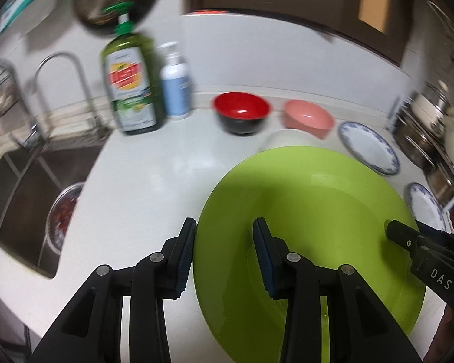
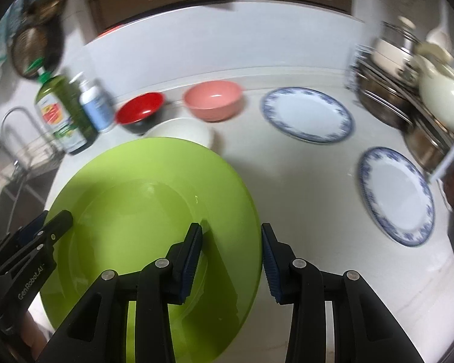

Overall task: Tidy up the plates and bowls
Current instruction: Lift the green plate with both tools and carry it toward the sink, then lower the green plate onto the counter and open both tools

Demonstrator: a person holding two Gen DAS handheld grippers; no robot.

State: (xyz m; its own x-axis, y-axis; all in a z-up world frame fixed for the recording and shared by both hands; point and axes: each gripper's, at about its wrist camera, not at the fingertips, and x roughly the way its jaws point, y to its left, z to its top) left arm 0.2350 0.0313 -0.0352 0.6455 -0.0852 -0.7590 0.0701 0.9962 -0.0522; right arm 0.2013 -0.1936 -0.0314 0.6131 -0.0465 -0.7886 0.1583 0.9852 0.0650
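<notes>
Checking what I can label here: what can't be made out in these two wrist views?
- White bowl: mostly hidden behind the large lime-green plate in both views.
- Green dish-soap bottle: label blurred in both views.
- Steel bowl in the sink: contents unclear, left view.
- Whether either gripper touches the green plate's rim.

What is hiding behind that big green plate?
A white bowl peeks over the far edge of the green plate; only its upper rim shows. Its lower part is covered by the plate.

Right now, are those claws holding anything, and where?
Both claws, left and right, straddle opposite rims of the green plate, jaws open; a firm grip cannot be told.
</notes>
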